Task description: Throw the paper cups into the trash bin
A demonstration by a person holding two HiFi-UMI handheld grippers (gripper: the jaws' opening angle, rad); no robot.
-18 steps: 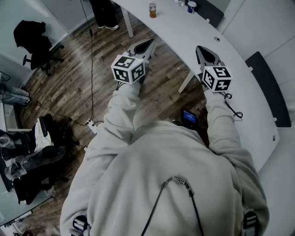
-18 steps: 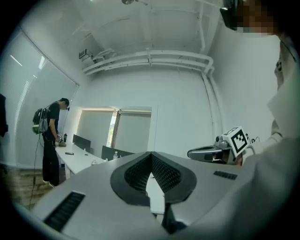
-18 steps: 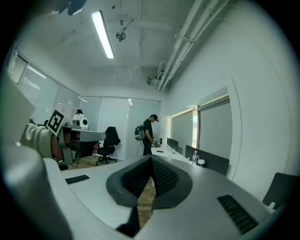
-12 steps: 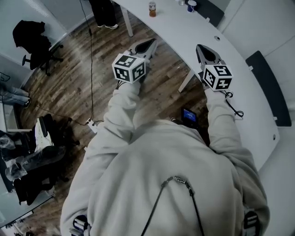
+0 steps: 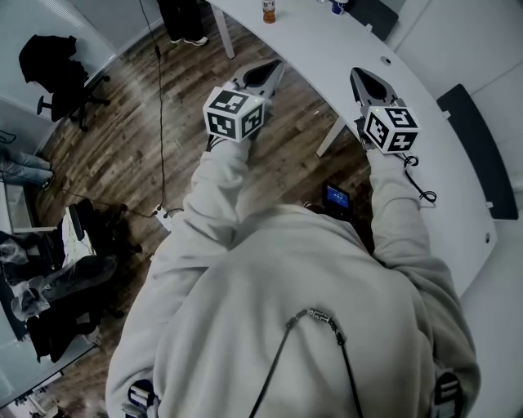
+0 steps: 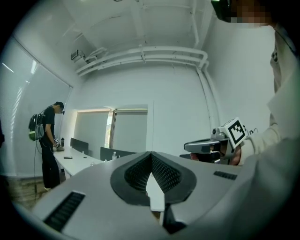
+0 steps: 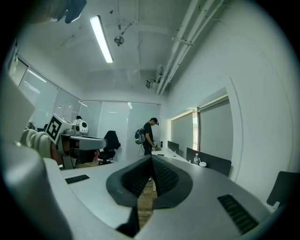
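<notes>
A person stands at a long white table with a gripper held level in each hand. The left gripper, over the wooden floor, has its jaws pressed together on nothing; the right gripper, at the table's edge, is likewise clenched and empty. A cup (apparently paper) stands at the table's far end near a bottle, well apart from both grippers.

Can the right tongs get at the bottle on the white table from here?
Probably not yet. The right tongs, shut, hover over the near stretch of the white table, while the bottle stands much farther along it. Nothing blocks the way, but the person would need to step closer.
</notes>
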